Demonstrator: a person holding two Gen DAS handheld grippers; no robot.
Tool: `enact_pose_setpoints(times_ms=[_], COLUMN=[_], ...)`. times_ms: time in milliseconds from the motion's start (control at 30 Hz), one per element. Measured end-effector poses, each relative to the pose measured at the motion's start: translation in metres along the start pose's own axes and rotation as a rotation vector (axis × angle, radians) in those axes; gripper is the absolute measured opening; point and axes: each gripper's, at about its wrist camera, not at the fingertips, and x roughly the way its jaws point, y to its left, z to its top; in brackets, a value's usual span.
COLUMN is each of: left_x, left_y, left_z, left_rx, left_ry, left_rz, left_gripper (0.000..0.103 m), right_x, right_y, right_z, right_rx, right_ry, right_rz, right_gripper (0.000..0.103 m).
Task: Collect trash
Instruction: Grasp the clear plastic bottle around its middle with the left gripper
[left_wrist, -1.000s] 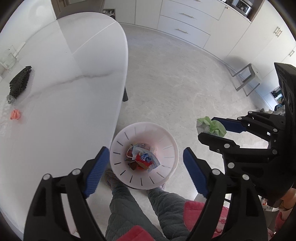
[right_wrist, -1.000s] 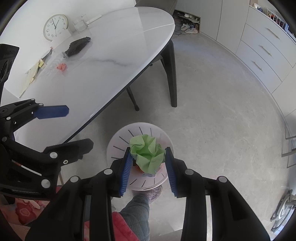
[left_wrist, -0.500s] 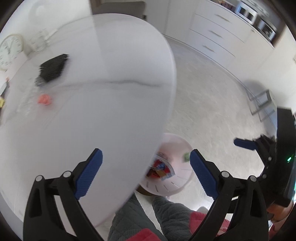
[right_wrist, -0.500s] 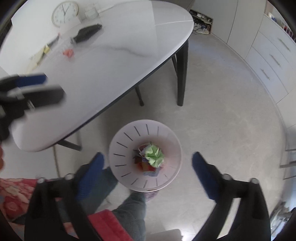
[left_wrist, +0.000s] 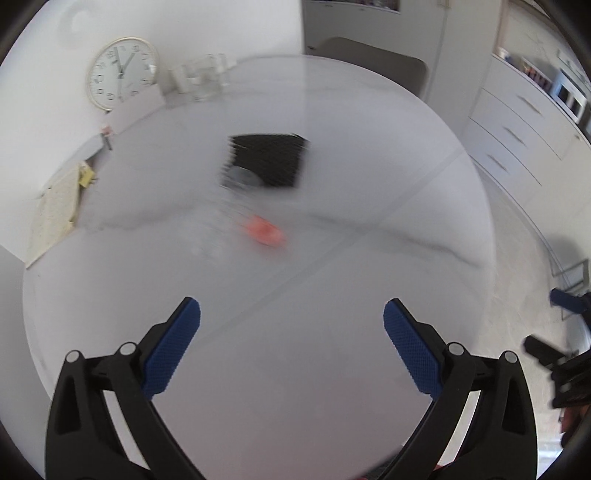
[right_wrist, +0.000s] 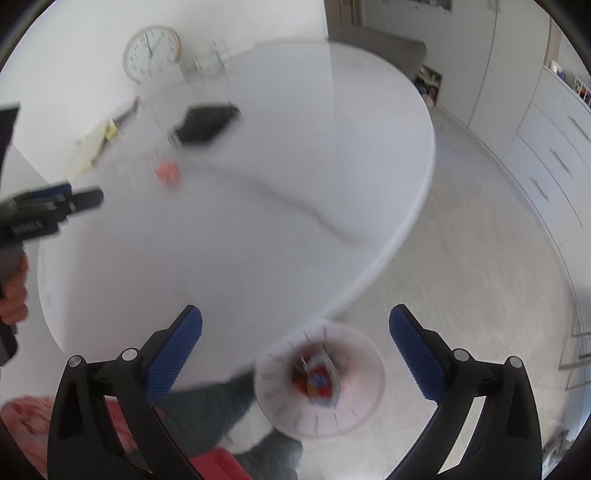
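Note:
My left gripper (left_wrist: 291, 306) hovers over the white table (left_wrist: 332, 387), jaws opening with nothing between them. Ahead of it lie a blurred pink-orange scrap (left_wrist: 264, 230) and a black ribbed object (left_wrist: 267, 160). My right gripper (right_wrist: 295, 308) hangs above the table's edge, its jaws opening too and holding nothing. Below it on the floor stands the white bin (right_wrist: 364, 391) with colourful trash (right_wrist: 317, 373) inside. The right wrist view also shows the scrap (right_wrist: 168, 172), the black object (right_wrist: 205, 123) and the left gripper (right_wrist: 81, 197) at the left edge.
A wall clock (left_wrist: 120, 74), clear containers (left_wrist: 201, 77) and papers (left_wrist: 55, 218) line the table's far side. A chair back (left_wrist: 369, 55) stands behind it. White drawers (right_wrist: 554, 166) run along the right. The person's legs (right_wrist: 221, 406) are beside the bin.
The right gripper let go of the green crumpled paper, which fell into the bin, and its jaws spread wide. Both grippers swung away from the bin towards the table top.

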Motion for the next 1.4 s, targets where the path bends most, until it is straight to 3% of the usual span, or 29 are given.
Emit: enact_pose_setpoints(times_ms=[233,567,833,967,1133,1400], left_x=[0.047,0.128,0.157,0.164,0.175,0.169], left_y=[0.056,0.073,0.076,0.077,0.079,0.091], left_z=[0.04,0.077,0.085,0.091,0.095,0.094], left_rx=[0.112,0.279,0.396,0.442,0.461,0.384], left_ry=[0.005,0.105,0.166,0.193,0.233,0.245], left_rz=[0.003,-0.103,-0.263,-0.319,-0.325,-0.353], left_gripper=[0.095,0.095,0.095,0.087,0.064,0.063], right_x=[0.03,0.095,0.127,0.132,0.132,0.137], right_y=[0.04,0.081,0.096,0.102,0.103,0.115], right_z=[0.077,0.153,0.173,0.175,0.174,0.181], right_rx=[-0.02,0.011,0.084,0.083,0.086,-0.001], right_ry=[-0.027,0.012,0.041,0.055,0.067,0.093], right_rz=[0.003,0.01,0.019,0.001,-0.014,0.026], right_gripper=[0.101,0.101,0.101,0.101,0.101,0.101])
